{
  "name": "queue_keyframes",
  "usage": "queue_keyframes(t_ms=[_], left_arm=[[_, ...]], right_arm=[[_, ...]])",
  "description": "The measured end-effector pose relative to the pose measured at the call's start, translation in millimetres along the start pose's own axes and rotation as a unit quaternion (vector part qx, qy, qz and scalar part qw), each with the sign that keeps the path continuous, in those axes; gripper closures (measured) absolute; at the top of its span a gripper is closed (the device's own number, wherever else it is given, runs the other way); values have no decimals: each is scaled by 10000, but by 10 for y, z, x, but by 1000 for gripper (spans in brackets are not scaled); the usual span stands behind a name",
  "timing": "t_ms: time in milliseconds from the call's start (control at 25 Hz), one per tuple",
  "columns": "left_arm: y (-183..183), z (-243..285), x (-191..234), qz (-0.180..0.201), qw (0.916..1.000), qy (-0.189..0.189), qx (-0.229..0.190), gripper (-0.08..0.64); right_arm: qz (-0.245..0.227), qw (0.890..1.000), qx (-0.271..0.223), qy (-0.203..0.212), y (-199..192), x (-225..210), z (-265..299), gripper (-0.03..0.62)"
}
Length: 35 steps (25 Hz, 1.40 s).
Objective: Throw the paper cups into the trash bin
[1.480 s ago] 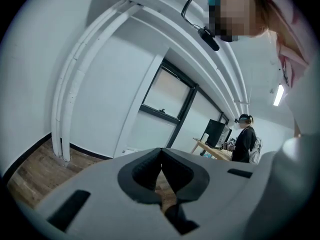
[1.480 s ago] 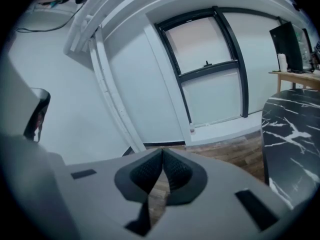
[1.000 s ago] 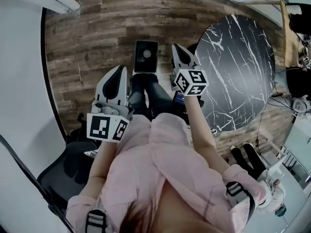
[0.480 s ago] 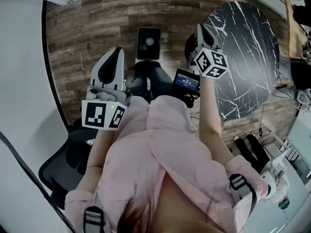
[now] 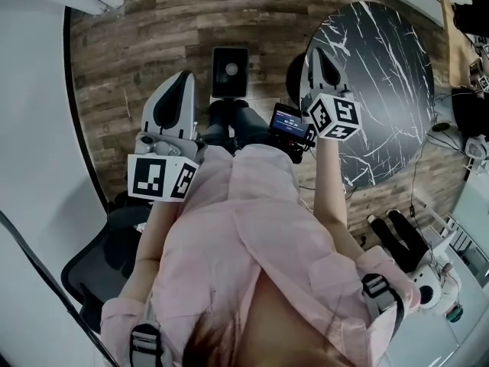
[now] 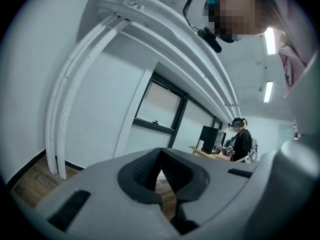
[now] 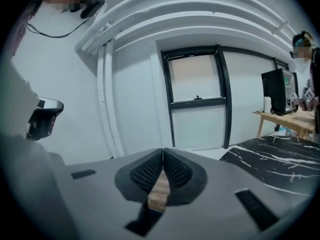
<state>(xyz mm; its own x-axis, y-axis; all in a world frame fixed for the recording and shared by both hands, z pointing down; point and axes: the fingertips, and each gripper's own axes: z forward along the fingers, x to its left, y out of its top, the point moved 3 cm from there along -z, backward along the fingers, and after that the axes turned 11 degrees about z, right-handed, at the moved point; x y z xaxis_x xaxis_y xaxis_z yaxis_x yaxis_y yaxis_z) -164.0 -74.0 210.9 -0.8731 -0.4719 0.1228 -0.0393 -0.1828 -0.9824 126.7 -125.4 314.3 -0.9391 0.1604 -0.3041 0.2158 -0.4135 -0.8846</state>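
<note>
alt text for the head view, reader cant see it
Seen from above, a person in a pink shirt holds the left gripper and right gripper out in front, both empty. A round black marble table stands at the right, and a small dark box lies ahead on the wood plank floor.

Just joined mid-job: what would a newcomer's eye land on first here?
A round black marble-patterned table fills the head view's upper right, on brown wood-plank floor. The left gripper and right gripper are held out ahead of the person's pink shirt, both shut and empty.
</note>
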Motion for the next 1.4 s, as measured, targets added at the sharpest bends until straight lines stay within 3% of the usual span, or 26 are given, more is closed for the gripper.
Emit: queue_keyframes(t_ms=[440,1000,1400], left_arm=[[92,24,-98,163,9997,-120,-145,545],[-8,-78,-164,395,9987,-329,11,545],[1,-131,-132,409,9985,-349,-41,545]], right_arm=[[-191,9964,-235,788,236,712,-297,561],[-65,9869,-69,1608,136,1449,-489,561],[-323,9854,-165,1666,111,1659,-582,561]])
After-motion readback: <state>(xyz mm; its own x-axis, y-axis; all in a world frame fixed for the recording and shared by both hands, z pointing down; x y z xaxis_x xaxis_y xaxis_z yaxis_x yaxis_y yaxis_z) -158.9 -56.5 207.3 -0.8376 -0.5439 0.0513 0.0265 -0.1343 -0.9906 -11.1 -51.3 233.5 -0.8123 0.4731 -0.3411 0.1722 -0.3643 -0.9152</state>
